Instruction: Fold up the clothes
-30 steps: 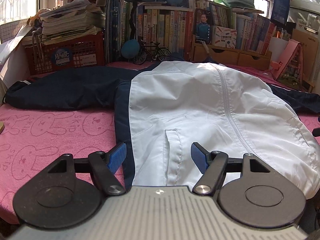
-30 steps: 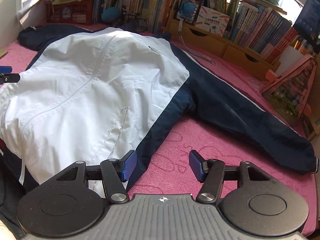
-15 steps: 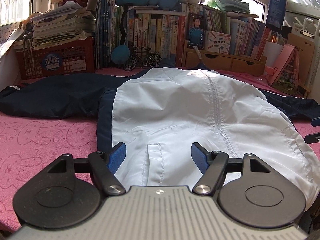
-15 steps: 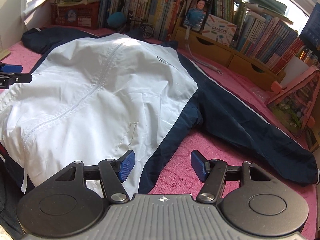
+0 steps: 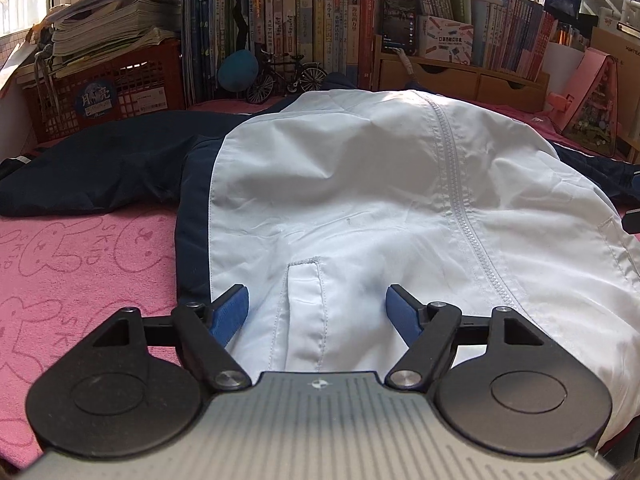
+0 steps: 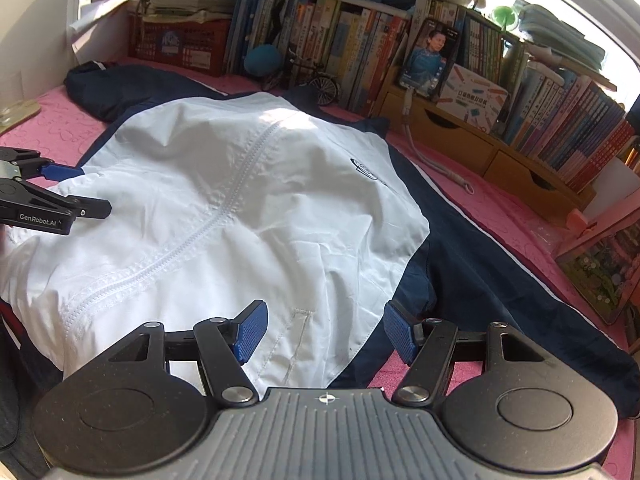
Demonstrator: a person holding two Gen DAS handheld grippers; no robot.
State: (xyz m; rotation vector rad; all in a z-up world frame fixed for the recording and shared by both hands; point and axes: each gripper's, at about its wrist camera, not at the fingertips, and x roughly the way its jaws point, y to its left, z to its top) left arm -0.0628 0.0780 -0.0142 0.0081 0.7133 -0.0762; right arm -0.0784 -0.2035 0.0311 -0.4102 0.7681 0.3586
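Note:
A white jacket (image 5: 360, 184) with navy sleeves and side panels lies zipped and front-up on the pink mat (image 5: 80, 264). My left gripper (image 5: 316, 304) hovers low over the hem's left part, its jaws opening. A pocket slit (image 5: 306, 280) lies between its blue pads, which do not press the cloth. My right gripper (image 6: 325, 320) stands open over the hem's right part, across the other pocket (image 6: 300, 332) and the navy side panel. In the right wrist view the left gripper (image 6: 80, 190) shows at the left edge, over the white cloth. Both sleeves are spread outward.
Along the back stand a red crate (image 5: 112, 92) stacked with papers, rows of books, a model bicycle (image 5: 286, 76), a blue ball (image 5: 238, 74) and wooden drawers (image 5: 460, 80). A pink house-shaped box (image 5: 592, 112) stands at the right. A cord (image 6: 436, 164) lies beside the right sleeve.
Both grippers have moved in over the jacket's hem, each from the side panel toward a pocket. The left one sits lower and its jaws stand a little wider.

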